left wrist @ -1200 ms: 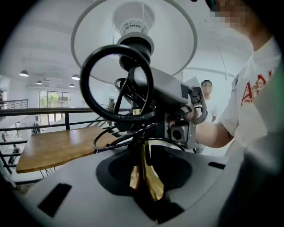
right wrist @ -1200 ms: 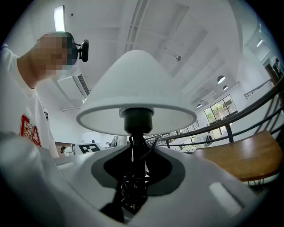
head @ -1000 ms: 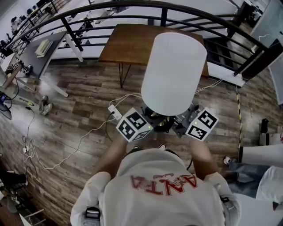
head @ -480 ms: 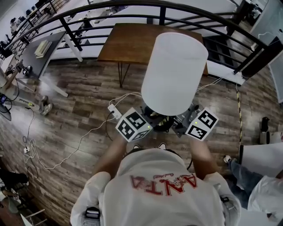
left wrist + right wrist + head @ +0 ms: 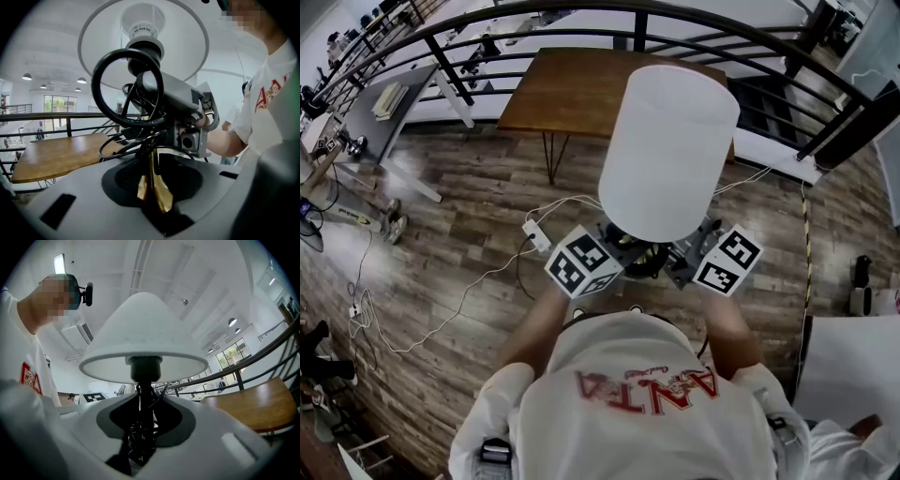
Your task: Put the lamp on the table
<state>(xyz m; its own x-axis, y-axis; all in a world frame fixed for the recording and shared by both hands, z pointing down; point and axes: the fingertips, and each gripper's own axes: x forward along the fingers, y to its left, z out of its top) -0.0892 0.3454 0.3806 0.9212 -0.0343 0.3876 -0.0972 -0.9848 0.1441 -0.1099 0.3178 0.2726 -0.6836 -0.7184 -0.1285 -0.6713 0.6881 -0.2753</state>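
The lamp has a white drum shade [image 5: 667, 141] and is held upright in the air in front of the person's chest. My left gripper [image 5: 623, 255] and right gripper [image 5: 677, 259] clamp its stem from either side, just below the shade. In the left gripper view my left gripper [image 5: 152, 190] is shut on the brass stem [image 5: 153, 180], with the black cord [image 5: 126, 89] coiled above it. In the right gripper view my right gripper [image 5: 140, 439] is shut on the dark stem and cord [image 5: 143, 401] under the shade [image 5: 143, 333]. The wooden table [image 5: 567, 89] stands ahead, beyond the lamp.
A black railing [image 5: 441, 56] curves behind the table. A white cable and power strip [image 5: 534, 234] lie on the wood floor left of my grippers. A grey desk [image 5: 384, 108] stands at far left. Stairs [image 5: 778, 103] drop away at right.
The table and floor have slid slightly left and down in the head view as the lamp is carried forward. A person at the lower right has mostly left the view. Both grips hold.
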